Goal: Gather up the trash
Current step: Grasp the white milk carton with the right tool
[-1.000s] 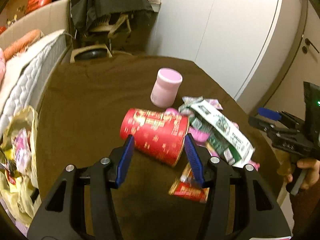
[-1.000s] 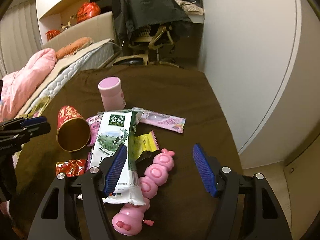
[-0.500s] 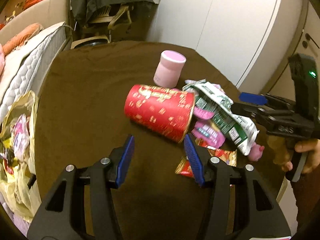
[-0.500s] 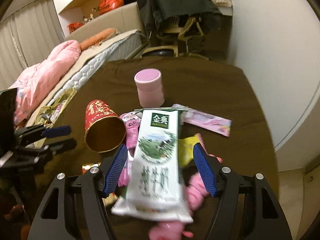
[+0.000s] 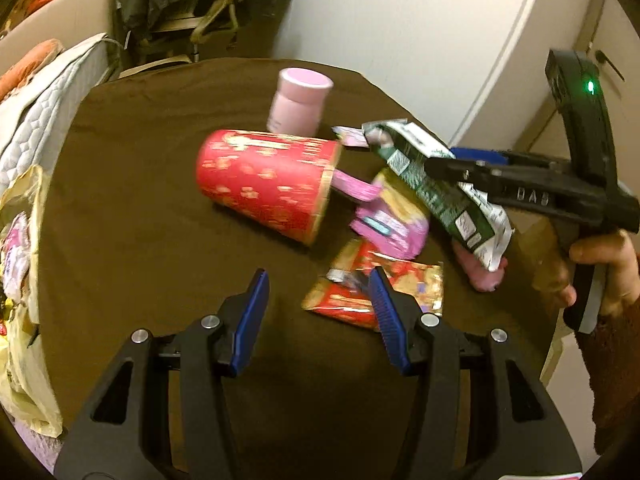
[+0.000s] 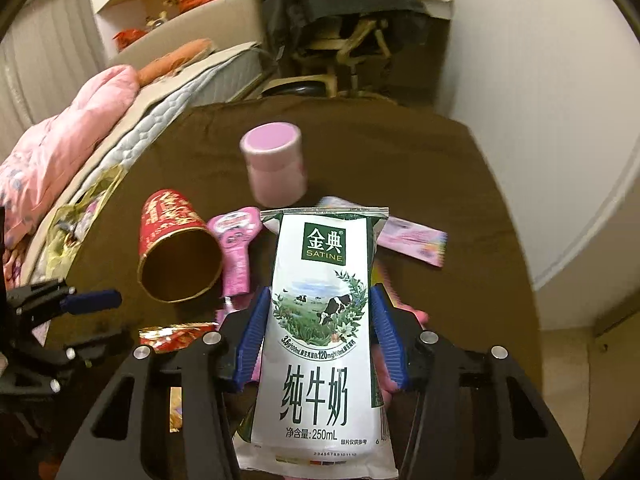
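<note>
My right gripper (image 6: 320,304) is shut on a flattened white and green milk carton (image 6: 320,320), held lifted above the brown table (image 6: 400,152); the carton also shows in the left wrist view (image 5: 436,188). My left gripper (image 5: 318,292) is open and empty, low over the table, its right finger over a red snack wrapper (image 5: 412,284). A red paper cup (image 5: 268,184) lies on its side just beyond it. An upright pink jar (image 5: 298,104), pink wrappers (image 5: 384,220) and a pink toy (image 5: 480,276) lie around.
A yellow plastic bag (image 5: 20,264) with trash hangs at the table's left edge. A bed with a pink blanket (image 6: 60,152) lies to the left. A chair (image 6: 340,40) stands behind the table. A white wall (image 6: 540,120) is on the right.
My right gripper has moved in over the milk carton, shut on it and lifted it. My left gripper has pulled back from the red cup and stayed open.
</note>
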`<action>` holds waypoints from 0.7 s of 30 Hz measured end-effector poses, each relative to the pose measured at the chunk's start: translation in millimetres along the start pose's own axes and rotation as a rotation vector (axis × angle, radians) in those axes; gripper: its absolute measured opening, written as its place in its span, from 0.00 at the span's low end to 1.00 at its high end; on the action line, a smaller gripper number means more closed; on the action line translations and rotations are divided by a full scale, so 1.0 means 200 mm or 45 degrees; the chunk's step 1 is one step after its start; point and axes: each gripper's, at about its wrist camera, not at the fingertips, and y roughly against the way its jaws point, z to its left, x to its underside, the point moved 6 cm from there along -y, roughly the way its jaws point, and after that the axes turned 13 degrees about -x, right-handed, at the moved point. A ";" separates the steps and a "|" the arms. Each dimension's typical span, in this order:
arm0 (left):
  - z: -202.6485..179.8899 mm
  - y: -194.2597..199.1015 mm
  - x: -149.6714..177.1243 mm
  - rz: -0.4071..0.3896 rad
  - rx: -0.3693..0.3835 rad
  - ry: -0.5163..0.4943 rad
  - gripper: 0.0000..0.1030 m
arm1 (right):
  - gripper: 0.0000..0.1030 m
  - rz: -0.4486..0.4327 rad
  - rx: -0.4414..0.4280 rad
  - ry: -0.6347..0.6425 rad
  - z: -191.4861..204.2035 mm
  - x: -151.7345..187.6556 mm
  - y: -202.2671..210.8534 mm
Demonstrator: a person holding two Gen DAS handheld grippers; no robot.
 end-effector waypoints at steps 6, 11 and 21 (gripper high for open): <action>-0.14 -0.03 0.04 -0.030 -0.113 -0.169 0.48 | 0.47 -0.051 0.029 -0.054 -0.07 0.04 0.13; -0.07 -0.05 0.04 -0.041 -0.231 -0.188 0.48 | 0.47 -0.075 0.032 -0.049 -0.07 0.09 0.19; 0.18 0.03 -0.01 -0.018 -0.157 0.022 0.48 | 0.47 -0.119 0.016 -0.065 -0.04 0.18 0.23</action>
